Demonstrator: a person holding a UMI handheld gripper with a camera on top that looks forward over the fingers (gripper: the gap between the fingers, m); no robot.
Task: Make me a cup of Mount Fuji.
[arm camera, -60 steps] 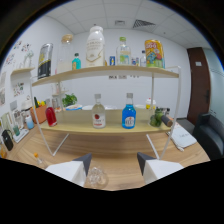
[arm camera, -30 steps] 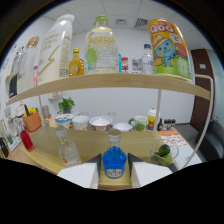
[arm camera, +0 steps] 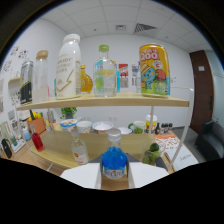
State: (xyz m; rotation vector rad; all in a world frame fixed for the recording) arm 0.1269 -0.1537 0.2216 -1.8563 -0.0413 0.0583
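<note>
Between the spread claw (arm camera: 114, 176) fingers stands one blue bottle (arm camera: 114, 159) (one clear bottle (arm camera: 79, 149) beside).

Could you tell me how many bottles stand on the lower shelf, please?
2: a blue bottle between the gripper fingers, a clear bottle beside it. Others may be hidden.

White bottle (arm camera: 68, 66), yellow can (arm camera: 154, 69) on top shelf (arm camera: 105, 102); red bottle (arm camera: 37, 141) below.

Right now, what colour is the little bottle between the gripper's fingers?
Blue, with a pale cap. The blue bottle shows best in the gripper view, standing between the open fingers.
</note>
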